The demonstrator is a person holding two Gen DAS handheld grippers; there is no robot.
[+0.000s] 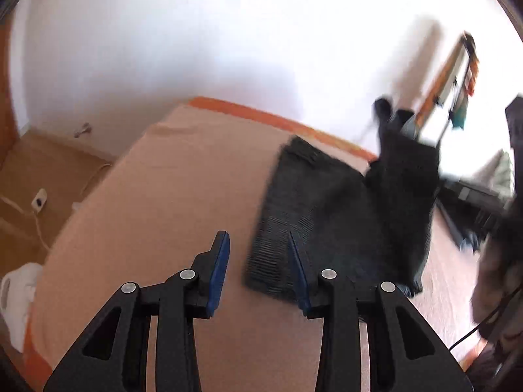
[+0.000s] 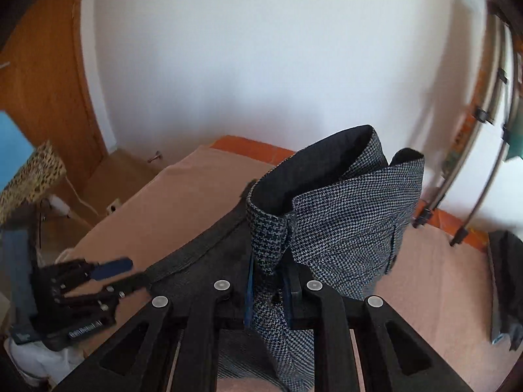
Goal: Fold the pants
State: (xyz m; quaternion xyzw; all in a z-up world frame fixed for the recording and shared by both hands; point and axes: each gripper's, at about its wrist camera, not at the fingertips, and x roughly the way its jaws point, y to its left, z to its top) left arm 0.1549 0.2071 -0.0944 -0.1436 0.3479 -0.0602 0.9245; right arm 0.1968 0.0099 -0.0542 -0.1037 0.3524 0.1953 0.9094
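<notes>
Dark grey houndstooth pants [image 1: 330, 215] lie partly flat on the peach-covered bed [image 1: 170, 196]. My left gripper [image 1: 258, 254] is open and empty, just above the near left edge of the flat part. My right gripper [image 2: 268, 281] is shut on the pants [image 2: 343, 215], holding the waistband end lifted so its dark lining shows. The left gripper also shows in the right wrist view [image 2: 121, 272], low at the left, beside the cloth's edge. In the left wrist view the lifted cloth rises at the far right, blurred.
The bed has an orange border [image 1: 278, 119] along a white wall. A brown floor with a white cable and plug [image 1: 39, 201] lies to the left. A clothes rack [image 2: 483, 150] stands at the right. Another dark garment [image 2: 505, 287] lies at the bed's right edge.
</notes>
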